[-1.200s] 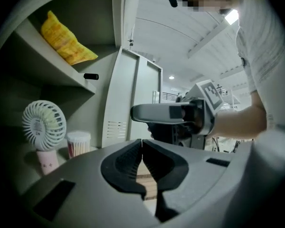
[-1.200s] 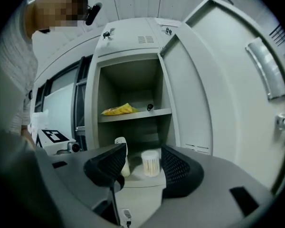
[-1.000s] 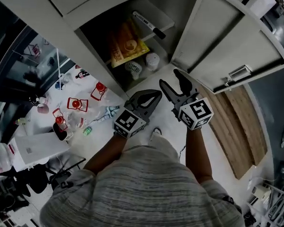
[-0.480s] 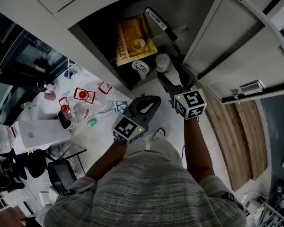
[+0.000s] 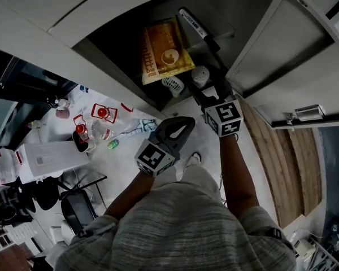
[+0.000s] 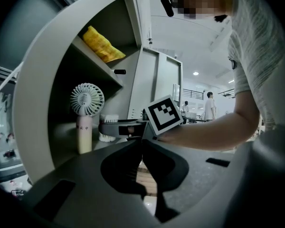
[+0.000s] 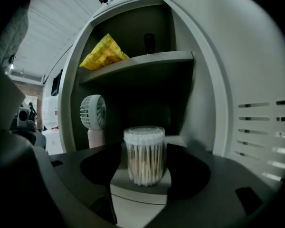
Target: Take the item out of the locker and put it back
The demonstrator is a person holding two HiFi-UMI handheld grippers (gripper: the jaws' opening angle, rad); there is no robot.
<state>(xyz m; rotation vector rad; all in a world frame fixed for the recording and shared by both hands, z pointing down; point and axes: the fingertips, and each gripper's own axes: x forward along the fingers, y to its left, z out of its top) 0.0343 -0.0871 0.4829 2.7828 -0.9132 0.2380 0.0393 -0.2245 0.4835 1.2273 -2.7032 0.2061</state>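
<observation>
A clear jar [image 7: 144,155] of cotton swabs stands at the front of the locker's [image 7: 202,118] lower shelf [image 7: 145,194], centre of the right gripper view. The right gripper's [image 5: 212,94] jaws have just been widening and stand fully apart, with the jar framed between them, untouched. The left gripper's [image 5: 179,127] jaws are pressed together, holding nothing. The jar is judged light, stiff and smooth-walled, best gripped mid-wall below the lid. The shelf's dark back cannot be made out.

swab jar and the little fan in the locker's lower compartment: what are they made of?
Swab jar: looks like clear rigid plastic, glossy; the sticks show through its wall. Fan: probably moulded plastic, matte and pale; thin grille ribs, smooth cream handle.
</observation>
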